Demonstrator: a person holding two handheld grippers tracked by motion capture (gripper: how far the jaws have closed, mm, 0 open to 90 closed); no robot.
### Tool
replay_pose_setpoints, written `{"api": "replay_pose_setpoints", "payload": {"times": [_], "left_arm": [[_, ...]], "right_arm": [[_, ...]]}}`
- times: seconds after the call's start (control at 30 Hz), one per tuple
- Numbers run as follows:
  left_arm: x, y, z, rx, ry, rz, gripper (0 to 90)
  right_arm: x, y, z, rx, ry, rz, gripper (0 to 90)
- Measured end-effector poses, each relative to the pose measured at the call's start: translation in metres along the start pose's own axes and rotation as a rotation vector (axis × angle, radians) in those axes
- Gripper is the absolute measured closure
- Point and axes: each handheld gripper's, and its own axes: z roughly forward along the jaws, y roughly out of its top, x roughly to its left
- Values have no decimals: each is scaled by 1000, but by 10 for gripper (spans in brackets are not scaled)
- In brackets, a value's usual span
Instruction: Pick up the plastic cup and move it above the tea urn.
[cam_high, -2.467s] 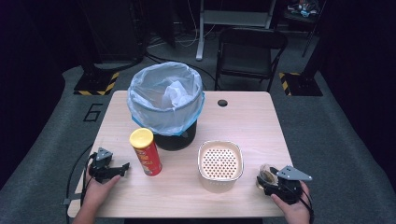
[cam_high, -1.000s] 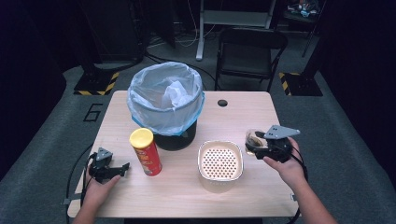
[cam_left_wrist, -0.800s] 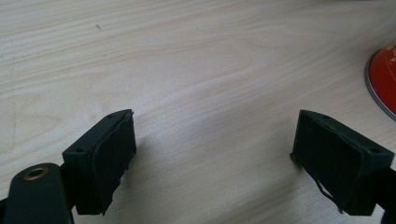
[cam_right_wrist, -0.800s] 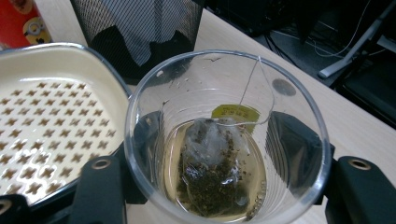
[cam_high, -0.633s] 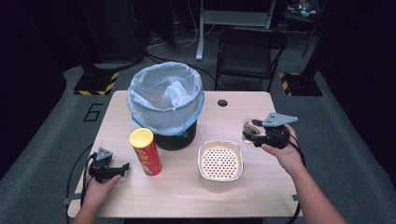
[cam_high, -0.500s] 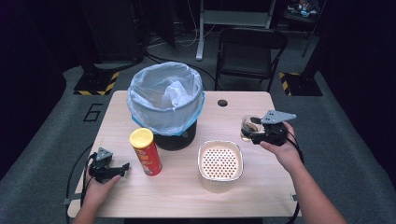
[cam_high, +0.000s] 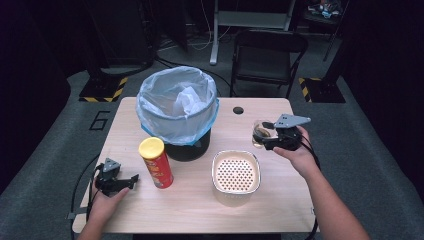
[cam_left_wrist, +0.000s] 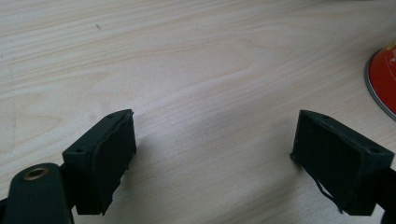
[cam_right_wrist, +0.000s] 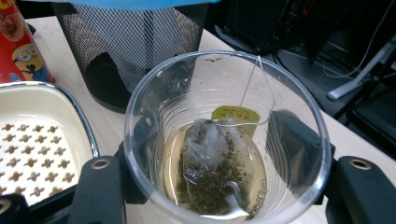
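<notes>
My right gripper (cam_high: 265, 137) is shut on a clear plastic cup (cam_high: 260, 133), held above the table's right side, just behind the square strainer dish (cam_high: 236, 175). In the right gripper view the cup (cam_right_wrist: 224, 140) sits between both jaws and holds a wet tea bag (cam_right_wrist: 210, 168) with a yellow tag in a little liquid. My left gripper (cam_high: 131, 179) rests on the table at the front left, open, left of the red crisps can (cam_high: 156, 162). The left gripper view looks past wide-apart jaws with nothing between them, and the can's base (cam_left_wrist: 384, 79) is at the right edge.
A black mesh waste bin (cam_high: 178, 112) with a pale blue liner stands at the table's back middle, with crumpled paper inside. A cable hole (cam_high: 238, 110) is right of it. A folding chair (cam_high: 267, 55) stands beyond the table.
My right gripper has carried the cup from the front right corner up and toward the back left, to a spot behind the strainer dish. The left gripper has stayed still.
</notes>
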Motion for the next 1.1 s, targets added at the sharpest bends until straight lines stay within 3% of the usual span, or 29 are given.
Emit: {"api": "replay_pose_setpoints", "payload": {"times": [0.2,0.37,0.53,1.1], "left_arm": [[0,0,0,0,0,-1,131],[0,0,0,0,0,1,132],[0,0,0,0,0,0,132],[0,0,0,0,-1,0,132]], "right_arm": [[7,9,7,-34,2,-53,370],[14,14,12,-46,-6,-156,369],[22,17,11,-49,-14,-230,369],[51,16,12,20,-94,-504,371]]}}
